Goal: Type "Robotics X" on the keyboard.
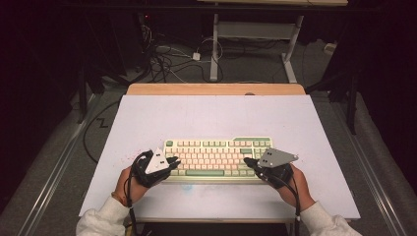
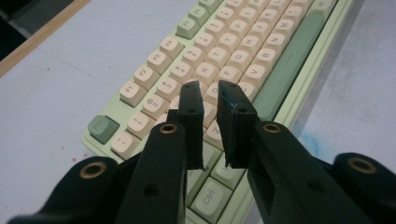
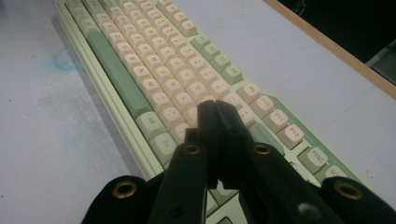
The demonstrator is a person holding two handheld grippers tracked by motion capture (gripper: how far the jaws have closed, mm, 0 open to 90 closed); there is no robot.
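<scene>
Keyboard: lies flat on the white table, long side left to right, nearer the near edge than the far one; pale green case, cream keys, green space bar along the near row.
My left gripper: over the keyboard's left end, pointing right across the keys.
Left jaws: a narrow gap between the tips, nothing in it; in my left gripper view they hang above the cream keys of the left block, the Ctrl key below them at the near corner.
My right gripper: over the keyboard's right end, pointing left.
Right jaws: pressed together, tips meeting, holding nothing; in my right gripper view they sit above the right-hand letter keys.
Contact with keys: cannot tell for either gripper.
Table marks: a faint blue smudge on the near side of the keyboard.
</scene>
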